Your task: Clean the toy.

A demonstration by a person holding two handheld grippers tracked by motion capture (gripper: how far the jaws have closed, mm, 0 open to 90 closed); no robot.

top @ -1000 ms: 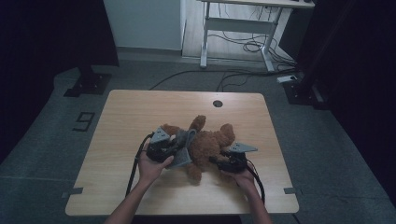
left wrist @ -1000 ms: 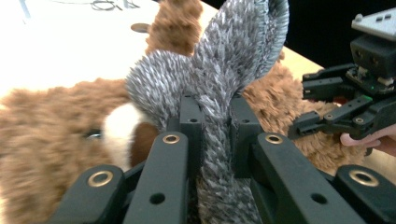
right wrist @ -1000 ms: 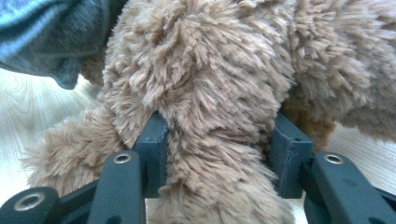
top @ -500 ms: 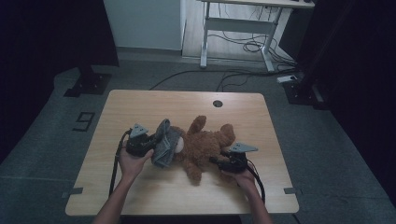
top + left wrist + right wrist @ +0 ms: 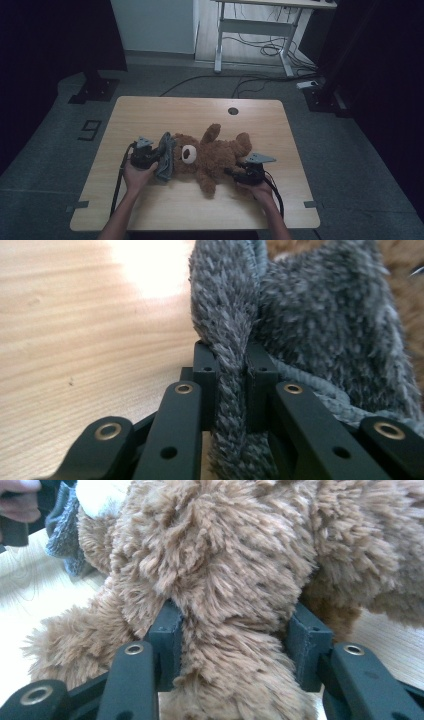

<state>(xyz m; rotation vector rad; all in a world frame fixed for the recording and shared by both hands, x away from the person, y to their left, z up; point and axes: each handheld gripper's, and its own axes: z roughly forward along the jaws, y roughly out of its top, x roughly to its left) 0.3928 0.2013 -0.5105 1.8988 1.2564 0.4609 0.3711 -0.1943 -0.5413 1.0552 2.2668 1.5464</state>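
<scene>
A brown teddy bear [image 5: 212, 157] lies on its back near the middle of the pale wooden table [image 5: 150, 112], with its head toward the person's left and its legs toward the right. Its fur is long, shaggy and soft; the muzzle is a lighter, cream patch. One arm rises toward the far edge of the table, and one limb points toward the near edge.

At the bear's head there is a grey knitted garment [image 5: 165, 162] — thick, fuzzy and folded, with a ribbed hem. The left gripper [image 5: 231, 372] has its black jaws pressed together on a fold of this grey knit, so the cloth stands as a narrow ridge between them. In the high view the left gripper [image 5: 145, 156] is just beside the bear's head, and the garment touches the head.

The right gripper [image 5: 235, 640] has its jaws about half way apart, and they clamp a thick, rounded part of the bear's furry body — the pile bulges out around both pads. In the high view the right gripper [image 5: 250, 172] is at the bear's lower side, near the legs.

The table top shows a fine straight grain and has a small dark round hole [image 5: 233, 110] near its far edge.
</scene>
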